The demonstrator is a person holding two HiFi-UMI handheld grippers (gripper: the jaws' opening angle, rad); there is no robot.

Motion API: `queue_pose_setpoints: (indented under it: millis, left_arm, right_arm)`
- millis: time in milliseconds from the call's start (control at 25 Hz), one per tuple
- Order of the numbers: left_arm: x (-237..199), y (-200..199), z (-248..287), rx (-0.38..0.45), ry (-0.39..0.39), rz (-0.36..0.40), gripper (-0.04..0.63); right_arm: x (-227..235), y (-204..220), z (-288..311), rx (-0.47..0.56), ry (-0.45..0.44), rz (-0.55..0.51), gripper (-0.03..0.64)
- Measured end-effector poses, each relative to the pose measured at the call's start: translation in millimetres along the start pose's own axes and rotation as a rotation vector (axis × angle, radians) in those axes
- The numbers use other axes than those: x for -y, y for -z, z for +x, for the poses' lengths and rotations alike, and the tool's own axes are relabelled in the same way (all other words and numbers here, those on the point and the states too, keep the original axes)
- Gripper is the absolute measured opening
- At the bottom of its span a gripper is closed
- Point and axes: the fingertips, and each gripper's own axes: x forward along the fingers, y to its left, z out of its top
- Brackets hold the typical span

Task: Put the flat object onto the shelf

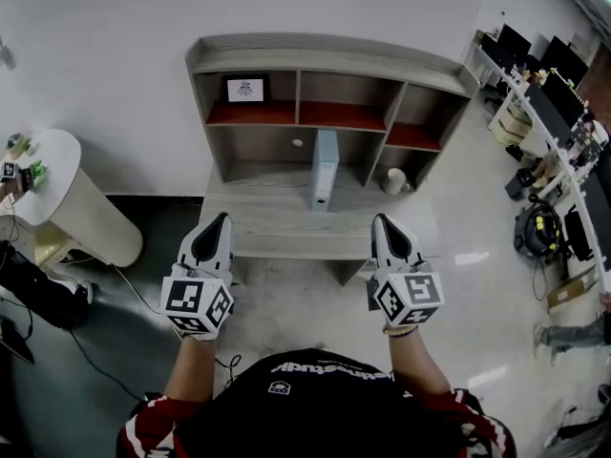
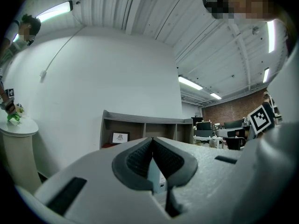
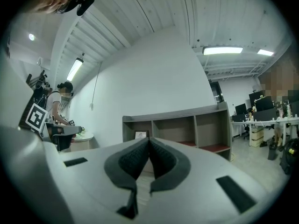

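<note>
Flat object (image 1: 325,170): pale blue, slim, upright; perhaps a binder.

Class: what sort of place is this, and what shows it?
Probably an open-plan office or lab: desks with monitors along one side, a wooden shelf unit against a white wall, strip lights overhead.

Ahead of your left gripper (image 1: 223,218), bare surface (image 1: 267,222); ahead between both grippers, the upright flat object (image 1: 326,170) blocks passage; ahead of your right gripper (image 1: 380,219), a mug (image 1: 394,181).
</note>
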Motion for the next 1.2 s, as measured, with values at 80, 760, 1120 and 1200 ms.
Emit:
queue_pose_setpoints:
  millis: [80,760,1120,1200]
  left_arm:
    - [-1,0,-1,0.001,0.001,0.003,0.006]
    - [-2,2,-2,0.002,0.002,-0.004,0.006]
    - [1,2,-1,0.005,0.005,-0.009,0.006]
    - [1,4,-2,0.005,0.004,-0.010,0.006]
  right_arm:
    - [-1,1,0,0.001,0.001,-0.002,0.003]
    - [3,-1,-7,0.002,0.039,-0.026,0.003]
    - [7,-3,-11,0.004,0.048,-0.030,0.003]
    - [7,-3,-12,0.005,0.049,-0.030,0.003]
